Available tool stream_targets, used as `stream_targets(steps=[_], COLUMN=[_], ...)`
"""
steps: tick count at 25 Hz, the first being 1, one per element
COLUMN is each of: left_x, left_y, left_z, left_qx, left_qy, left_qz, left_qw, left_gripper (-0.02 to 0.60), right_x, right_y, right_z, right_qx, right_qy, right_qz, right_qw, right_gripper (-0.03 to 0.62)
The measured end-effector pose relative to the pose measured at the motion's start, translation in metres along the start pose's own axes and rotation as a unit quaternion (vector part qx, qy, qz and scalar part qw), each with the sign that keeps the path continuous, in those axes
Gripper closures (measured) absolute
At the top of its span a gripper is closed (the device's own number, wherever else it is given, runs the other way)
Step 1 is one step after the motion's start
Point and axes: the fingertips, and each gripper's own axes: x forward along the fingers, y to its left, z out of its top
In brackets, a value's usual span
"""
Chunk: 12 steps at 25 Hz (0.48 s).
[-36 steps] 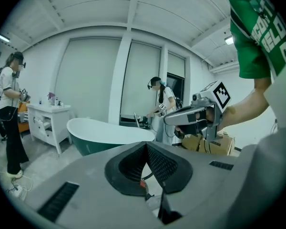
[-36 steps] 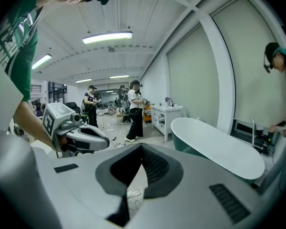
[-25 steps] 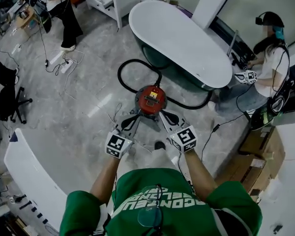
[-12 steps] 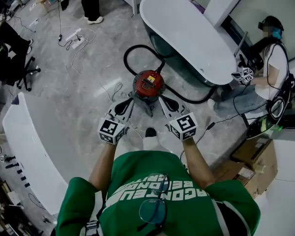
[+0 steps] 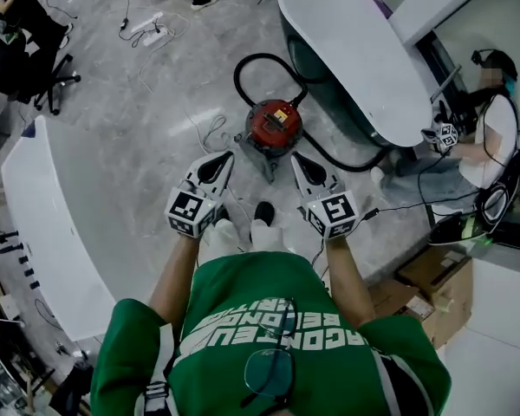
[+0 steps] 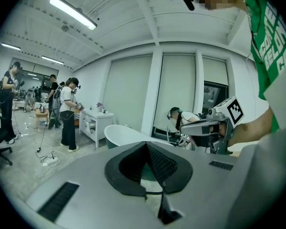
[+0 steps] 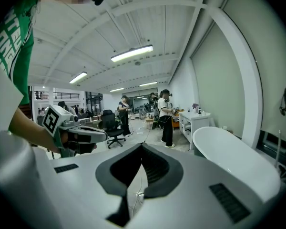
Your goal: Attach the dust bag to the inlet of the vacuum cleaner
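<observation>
Pointing toward the red vacuum cleaner (image 5: 275, 125) at upper centre, the left gripper (image 5: 225, 159) and right gripper (image 5: 298, 159) are both holding their jaws closed, gripping nothing.

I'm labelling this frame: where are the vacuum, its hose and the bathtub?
vacuum (image 5: 274, 125), head view, red top.
hose (image 5: 253, 58), head view, top of the black loop.
bathtub (image 5: 347, 50), head view, white top.
</observation>
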Motion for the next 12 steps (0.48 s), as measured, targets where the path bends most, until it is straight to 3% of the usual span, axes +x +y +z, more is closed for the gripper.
stream_targets(steps=[12], left_x=[-0.016], left_y=[0.010], left_z=[-0.003], left_qx=[-0.018], left_qy=[-0.011], left_qz=[-0.002], left_qw=[0.9998], left_gripper=[0.578], right_x=[0.008], right_y=[0.022], right_z=[-0.004], right_qx=[-0.002], right_qy=[0.021], right_qz=[-0.013], right_qw=[1.000], right_gripper=[0.586])
